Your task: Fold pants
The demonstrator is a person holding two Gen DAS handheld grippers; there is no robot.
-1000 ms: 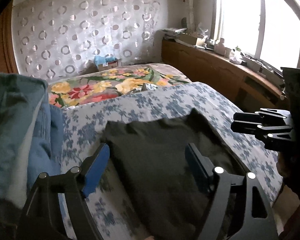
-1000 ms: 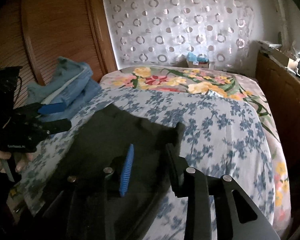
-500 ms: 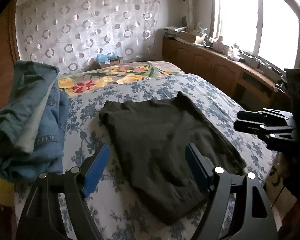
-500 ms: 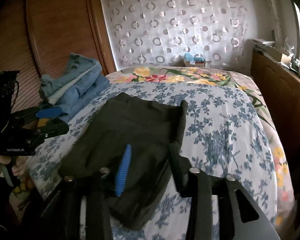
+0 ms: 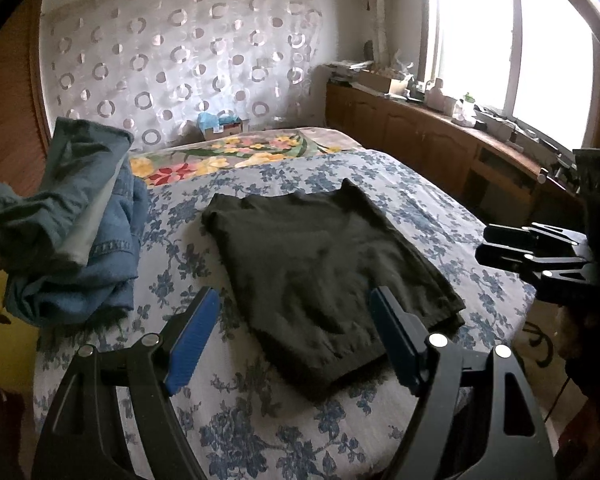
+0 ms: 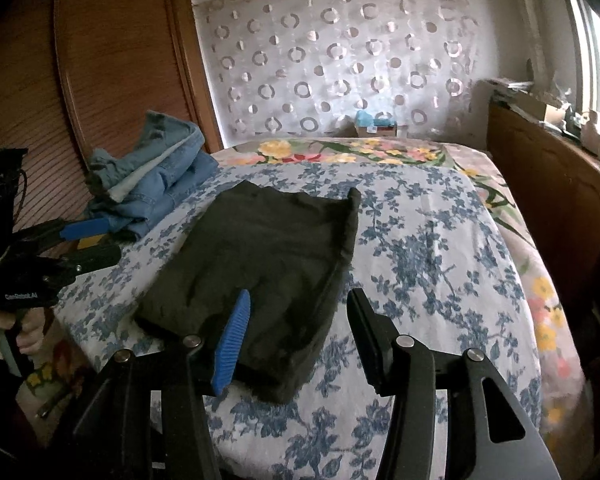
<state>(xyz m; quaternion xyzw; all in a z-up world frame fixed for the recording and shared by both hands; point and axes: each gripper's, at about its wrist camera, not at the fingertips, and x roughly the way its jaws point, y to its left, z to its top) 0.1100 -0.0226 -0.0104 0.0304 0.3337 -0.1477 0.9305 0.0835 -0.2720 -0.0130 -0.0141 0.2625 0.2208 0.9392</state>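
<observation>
Dark folded pants lie flat on the blue-flowered bedspread; they also show in the right wrist view. My left gripper is open and empty, held back above the pants' near edge. My right gripper is open and empty, also above the near edge of the pants. Each gripper shows in the other's view: the right one at the bed's right side, the left one at the bed's left side.
A pile of blue jeans lies on the bed's left side, also in the right wrist view. A wooden cabinet with clutter runs under the window on the right. A wooden wardrobe stands left. A small box sits at the bed's far end.
Both grippers have pulled back and up from the pants, so more of the bed and the whole folded garment now show. The pants lie still.
</observation>
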